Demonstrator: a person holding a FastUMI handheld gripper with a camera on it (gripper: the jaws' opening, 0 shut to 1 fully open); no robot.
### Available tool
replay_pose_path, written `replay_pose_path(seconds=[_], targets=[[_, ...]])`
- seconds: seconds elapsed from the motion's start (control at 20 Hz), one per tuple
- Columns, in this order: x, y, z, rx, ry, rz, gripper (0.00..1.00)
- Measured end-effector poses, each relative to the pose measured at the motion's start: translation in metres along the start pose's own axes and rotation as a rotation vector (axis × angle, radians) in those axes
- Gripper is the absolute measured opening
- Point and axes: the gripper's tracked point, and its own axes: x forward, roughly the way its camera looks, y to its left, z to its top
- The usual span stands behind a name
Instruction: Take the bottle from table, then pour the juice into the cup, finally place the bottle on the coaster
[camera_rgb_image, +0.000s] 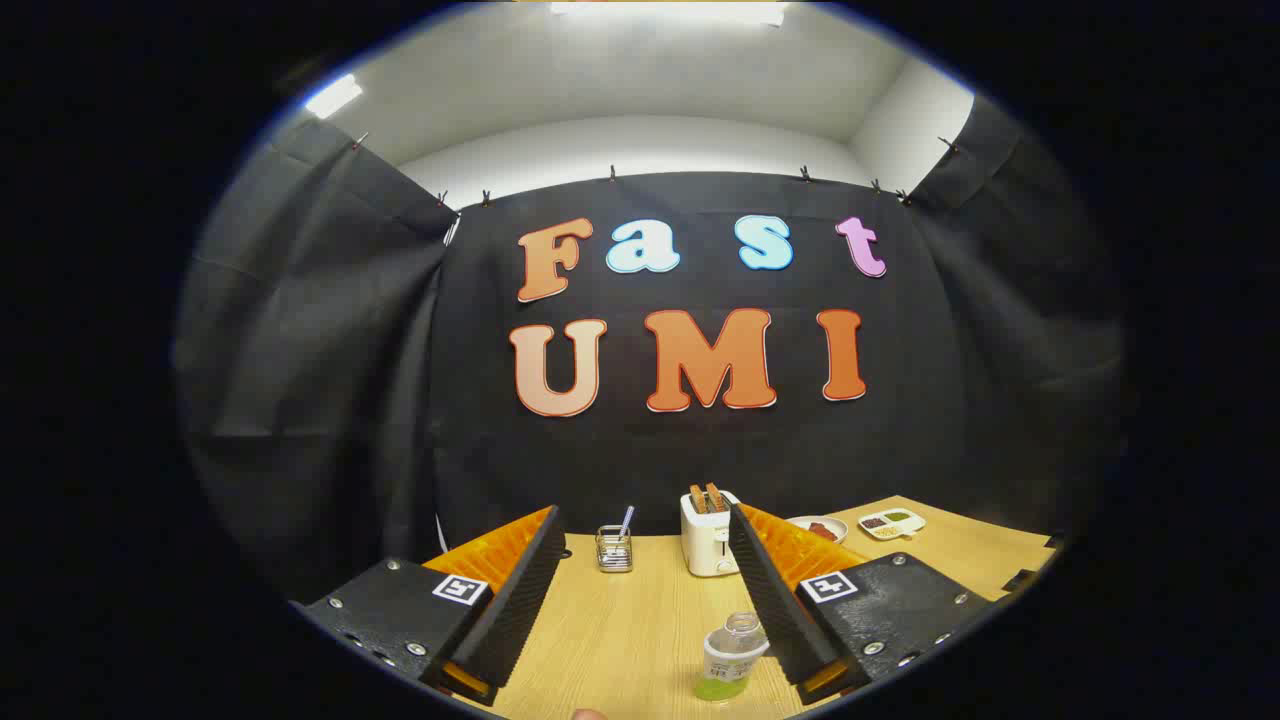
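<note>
A small clear bottle (730, 655) with a white label and green juice at its bottom stands upright on the wooden table (640, 620). It has no cap on. It sits between my two fingers, close against the inner face of the right finger (775, 600). My gripper (645, 535) is open, with a wide gap from the bottle to the left finger (520, 600). Neither finger presses on the bottle.
Beyond the fingers, by the booth's black wall, stand a white toaster (708, 535) with two slices in it and a small wire holder (614, 548) with a utensil. Further right lie a plate (820, 528) with food and a divided dish (892, 522).
</note>
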Motion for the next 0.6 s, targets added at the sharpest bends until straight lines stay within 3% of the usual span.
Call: replay_pose_path(seconds=[0.6], targets=[[-0.001, 0.0018, -0.0072, -0.02, 0.017, -0.01, 0.98]])
